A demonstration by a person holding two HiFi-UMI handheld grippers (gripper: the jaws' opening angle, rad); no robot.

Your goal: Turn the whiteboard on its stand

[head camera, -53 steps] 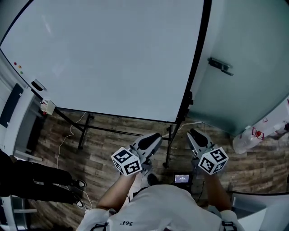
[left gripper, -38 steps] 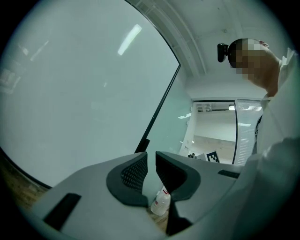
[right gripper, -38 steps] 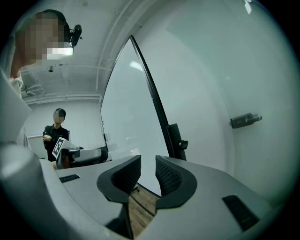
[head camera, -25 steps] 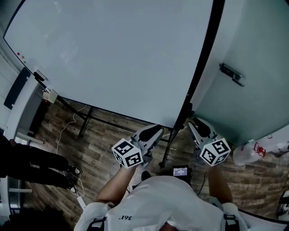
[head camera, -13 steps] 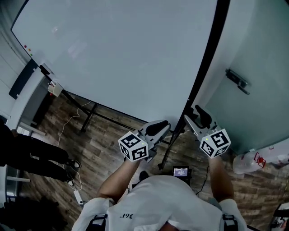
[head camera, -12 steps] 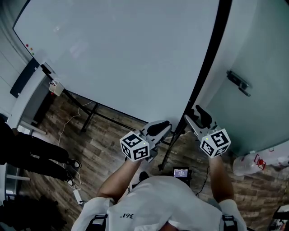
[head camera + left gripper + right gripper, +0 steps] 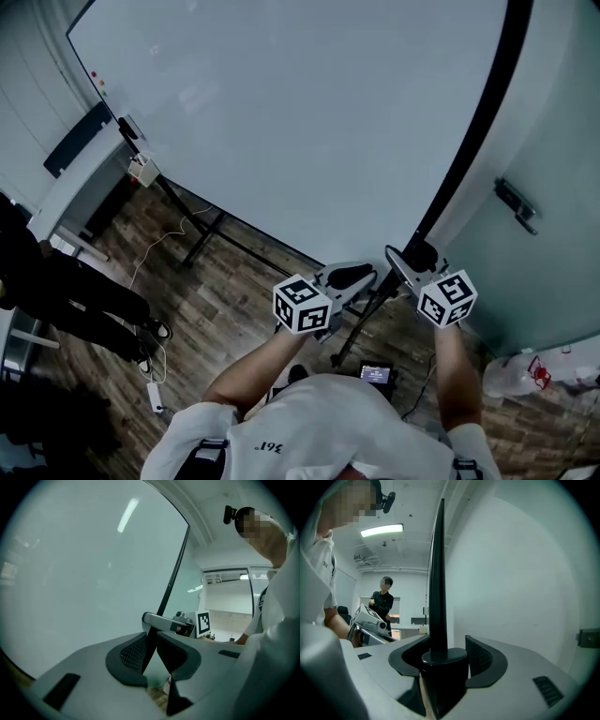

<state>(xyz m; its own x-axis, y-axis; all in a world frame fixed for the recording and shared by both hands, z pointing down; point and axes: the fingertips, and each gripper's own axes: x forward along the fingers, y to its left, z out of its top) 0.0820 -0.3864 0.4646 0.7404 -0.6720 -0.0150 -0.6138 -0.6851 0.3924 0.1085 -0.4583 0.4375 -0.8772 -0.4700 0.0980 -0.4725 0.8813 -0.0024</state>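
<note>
Steadiness counts: left gripper [image 7: 150,644] clamps the lower edge of the large white whiteboard [image 7: 309,122]; right gripper [image 7: 411,259], jaws just opened around the black side frame [image 7: 437,573], should re-close before swinging.

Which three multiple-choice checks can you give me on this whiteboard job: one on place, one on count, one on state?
1. Where is the black upright at the edge of the whiteboard?
A between the jaws of the right gripper
B behind the person
C lying flat on the floor

2. How many grippers show in the head view?
A one
B two
C three

3. How is the right gripper?
A shut on a bottle
B shut on a cable
C open

Answers:
1 A, the right gripper view shows the upright rising between the pads.
2 B, the left gripper and the right one both show.
3 C, its jaws have just been opening, and a gap shows beside the upright.
</note>
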